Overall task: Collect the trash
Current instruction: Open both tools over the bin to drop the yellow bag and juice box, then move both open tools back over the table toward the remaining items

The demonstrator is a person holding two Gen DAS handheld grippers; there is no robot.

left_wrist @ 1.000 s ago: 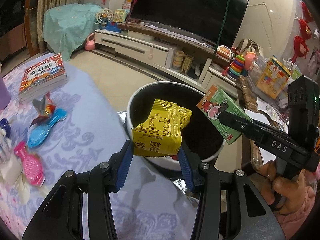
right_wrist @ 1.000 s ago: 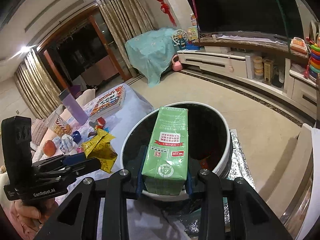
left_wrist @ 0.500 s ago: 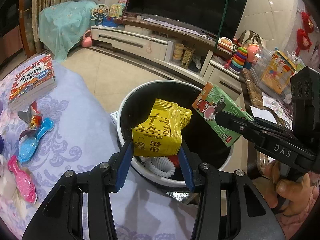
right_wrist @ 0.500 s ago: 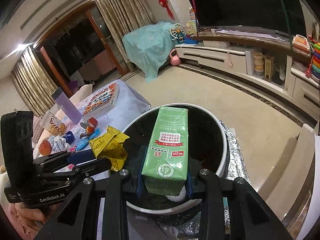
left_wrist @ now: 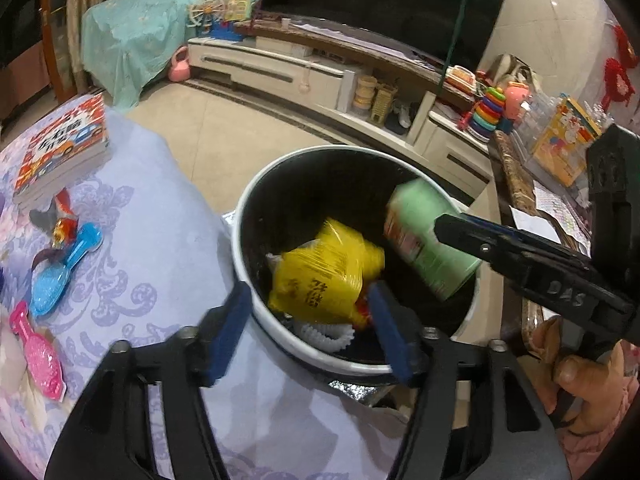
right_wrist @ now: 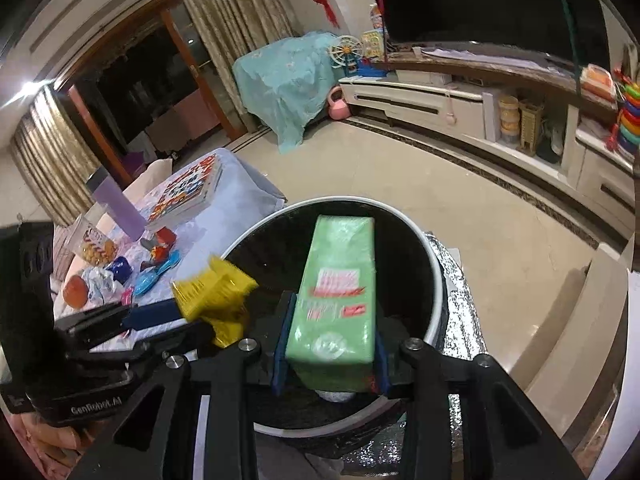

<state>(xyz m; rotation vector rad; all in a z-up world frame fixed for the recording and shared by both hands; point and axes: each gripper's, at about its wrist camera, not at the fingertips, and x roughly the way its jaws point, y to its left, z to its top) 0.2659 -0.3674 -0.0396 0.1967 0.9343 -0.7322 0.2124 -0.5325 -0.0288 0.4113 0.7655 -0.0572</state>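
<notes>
A round bin (left_wrist: 320, 151) with a white rim and black liner stands below both grippers. My left gripper (left_wrist: 310, 332) is over its near rim with its jaws opening. A yellow snack packet (left_wrist: 324, 276), blurred, is free of the pads and dropping into the bin. My right gripper (right_wrist: 332, 354) is also opening over the bin (right_wrist: 436, 280). A green drink carton (right_wrist: 340, 288) lies blurred between its pads, slipping loose. From the left wrist view the carton (left_wrist: 428, 240) tilts down at the right gripper's (left_wrist: 444, 228) tip. The yellow packet (right_wrist: 216, 296) shows beside my left gripper (right_wrist: 188, 320).
A table with a lilac patterned cloth (left_wrist: 160, 240) borders the bin on the left, bearing a book (left_wrist: 64, 148), blue (left_wrist: 60, 272) and pink (left_wrist: 38, 356) toy scoops, and a purple bottle (right_wrist: 116, 204). Crumpled foil (right_wrist: 464, 312) lies under the bin. A TV cabinet (left_wrist: 280, 72) lines the far wall.
Both pairs of jaws have widened. The yellow packet has left the left pads and dropped toward the bin's bottom. The green carton has gone blurred and slid between the right pads.
</notes>
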